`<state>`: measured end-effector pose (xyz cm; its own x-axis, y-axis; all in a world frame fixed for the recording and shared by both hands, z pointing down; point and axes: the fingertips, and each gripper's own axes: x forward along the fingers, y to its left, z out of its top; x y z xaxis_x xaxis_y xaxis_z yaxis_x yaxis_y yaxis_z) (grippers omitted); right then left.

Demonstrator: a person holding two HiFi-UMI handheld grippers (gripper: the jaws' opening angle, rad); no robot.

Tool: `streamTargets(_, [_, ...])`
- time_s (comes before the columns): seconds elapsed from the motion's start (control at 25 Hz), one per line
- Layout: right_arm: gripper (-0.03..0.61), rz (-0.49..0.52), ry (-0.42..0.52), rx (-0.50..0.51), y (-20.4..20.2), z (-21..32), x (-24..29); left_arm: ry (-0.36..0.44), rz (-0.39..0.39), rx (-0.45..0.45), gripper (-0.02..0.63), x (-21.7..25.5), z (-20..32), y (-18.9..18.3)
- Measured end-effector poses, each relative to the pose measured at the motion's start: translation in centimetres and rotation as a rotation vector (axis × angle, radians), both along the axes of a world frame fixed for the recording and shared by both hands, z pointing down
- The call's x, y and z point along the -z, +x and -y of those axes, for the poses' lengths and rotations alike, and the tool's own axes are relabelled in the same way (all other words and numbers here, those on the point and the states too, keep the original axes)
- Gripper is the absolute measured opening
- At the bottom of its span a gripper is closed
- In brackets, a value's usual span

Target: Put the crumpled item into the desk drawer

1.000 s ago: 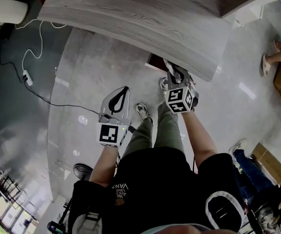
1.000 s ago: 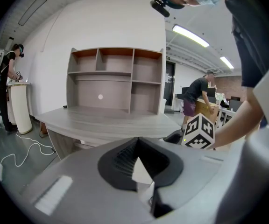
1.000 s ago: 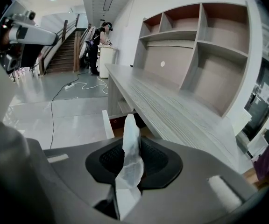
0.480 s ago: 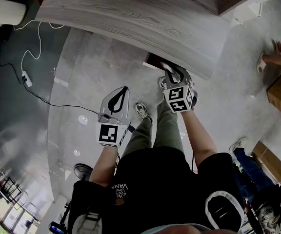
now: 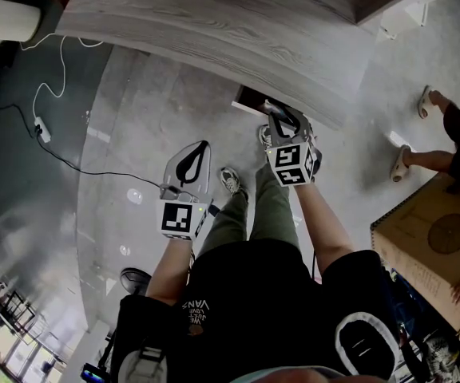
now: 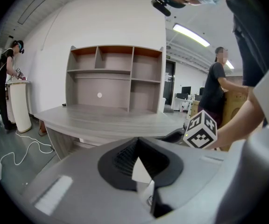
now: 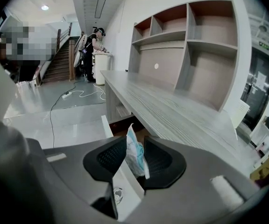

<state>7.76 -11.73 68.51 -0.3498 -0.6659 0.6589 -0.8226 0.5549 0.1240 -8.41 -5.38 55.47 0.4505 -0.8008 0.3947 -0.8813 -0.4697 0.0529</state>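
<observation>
The right hand-held gripper [image 5: 284, 122] is inching forward again, a little nearer the desk [image 5: 214, 22] edge than a moment ago, and its tips are now nosing right up to the open drawer [image 5: 248, 102] beneath the top. Its jaws are squeezing the crumpled item [image 7: 134, 150], a pale blue and white wad sticking up between the pads and hanging just in front of the drawer mouth. The left hand-held gripper [image 5: 202, 148] is staying put lower down, pinched together with nothing in it. Someone is walking in at the right carrying a cardboard box [image 5: 434, 250], well clear of the action. To my eye the approach is nearly finished: the item is not yet inside, and the drop is looking close.
</observation>
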Motion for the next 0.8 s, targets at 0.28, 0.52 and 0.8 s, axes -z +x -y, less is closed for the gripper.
streamTargets(0.28, [0.095, 0.014, 0.014, -0.004, 0.2, -0.9, 0.9, 0.006, -0.011, -0.01, 0.051, 0.4, 0.0, 0.8])
streamTargets(0.52, [0.094, 0.031, 0.009, -0.023, 0.2, -1.5, 1.2, 0.007, -0.011, -0.016, 0.052, 0.4, -0.1, 0.6])
streamTargets(0.8, [0.094, 0.06, 0.025, -0.053, 0.5, -1.5, 2.2, 0.019, -0.018, -0.023, 0.052, 0.9, 0.4, 0.7])
